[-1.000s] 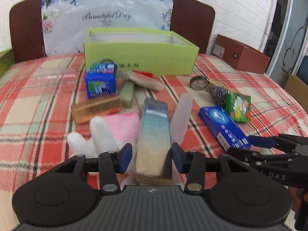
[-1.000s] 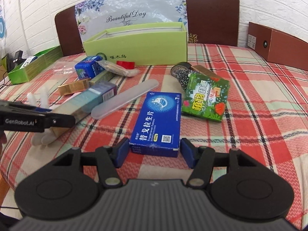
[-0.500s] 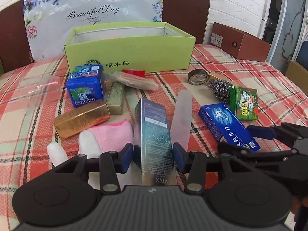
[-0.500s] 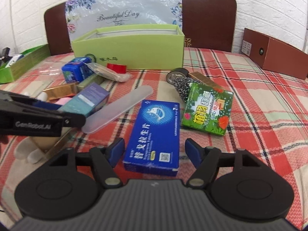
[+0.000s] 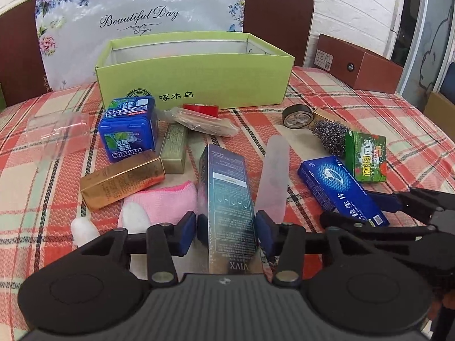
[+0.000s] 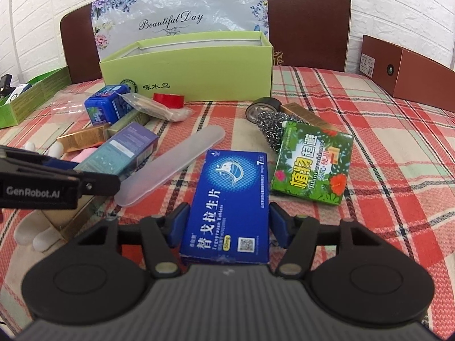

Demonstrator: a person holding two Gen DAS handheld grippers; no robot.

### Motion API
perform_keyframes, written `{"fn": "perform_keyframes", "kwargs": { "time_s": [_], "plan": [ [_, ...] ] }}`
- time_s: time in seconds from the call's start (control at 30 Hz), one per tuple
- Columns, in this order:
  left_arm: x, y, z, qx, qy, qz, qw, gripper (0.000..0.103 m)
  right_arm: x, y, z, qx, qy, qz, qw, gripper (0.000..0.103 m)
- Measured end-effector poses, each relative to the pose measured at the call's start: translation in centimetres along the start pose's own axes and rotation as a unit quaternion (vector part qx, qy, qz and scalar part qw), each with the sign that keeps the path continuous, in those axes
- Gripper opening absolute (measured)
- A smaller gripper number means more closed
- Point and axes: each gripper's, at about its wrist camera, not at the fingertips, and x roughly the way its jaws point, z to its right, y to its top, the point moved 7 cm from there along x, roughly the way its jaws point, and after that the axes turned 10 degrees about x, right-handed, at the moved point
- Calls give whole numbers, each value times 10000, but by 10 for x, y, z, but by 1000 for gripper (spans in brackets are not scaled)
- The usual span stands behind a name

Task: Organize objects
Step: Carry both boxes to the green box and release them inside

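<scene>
Your left gripper (image 5: 226, 234) has its blue pads clamped on both sides of the tall dark teal-and-gold carton (image 5: 227, 199), near end tipped up off the red plaid cloth (image 5: 42, 199). Your right gripper (image 6: 227, 224) straddles the flat blue tablet box with white Chinese lettering (image 6: 230, 199); its jaws are closing, right pad touching the box edge, left pad just beside the other edge, so the squeeze is not clearly complete. The box looks to lie on the cloth, though its near end is hidden by the gripper body.

Between the two items lies the frosted translucent oblong case (image 5: 273, 179). Left of the carton: a pink-and-white glove (image 5: 159, 201), a shiny gold rectangular box (image 5: 122, 182), an olive-gold slim box (image 5: 173, 150), a blue mint tin (image 5: 129, 130) and a clear plastic cup on its side (image 5: 57, 133). Right of the tablet box: a green floral-print box (image 6: 312, 167) touching a steel wool scrubber (image 6: 270, 130), with a dark tape roll (image 6: 261, 108) behind.

The open lime-green cardboard box (image 5: 196, 85) stands at the back, well apart from both grippers, a red tape roll (image 5: 200, 110) and a clear wrapped packet (image 5: 199, 123) just in front of it.
</scene>
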Motion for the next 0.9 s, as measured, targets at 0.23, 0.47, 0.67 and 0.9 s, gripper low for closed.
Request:
{"fn": "perform_keyframes", "kwargs": {
  "time_s": [0.23, 0.47, 0.67, 0.9],
  "plan": [
    [2, 1, -2, -43, -17, 27, 10000, 52, 2, 2, -3, -19, -17, 8, 10000, 60],
    [0, 1, -4, -231, -123, 38, 9997, 47, 3, 1, -4, -97, 4, 48, 9999, 56],
    [-19, 4, -9, -318, -131, 207, 9992, 46, -11, 2, -11, -42, 337, 73, 9994, 55],
    [-42, 23, -20, -512, -220, 548, 9969, 22, -33, 24, -23, -54, 648, 438, 9969, 55]
  ]
}}
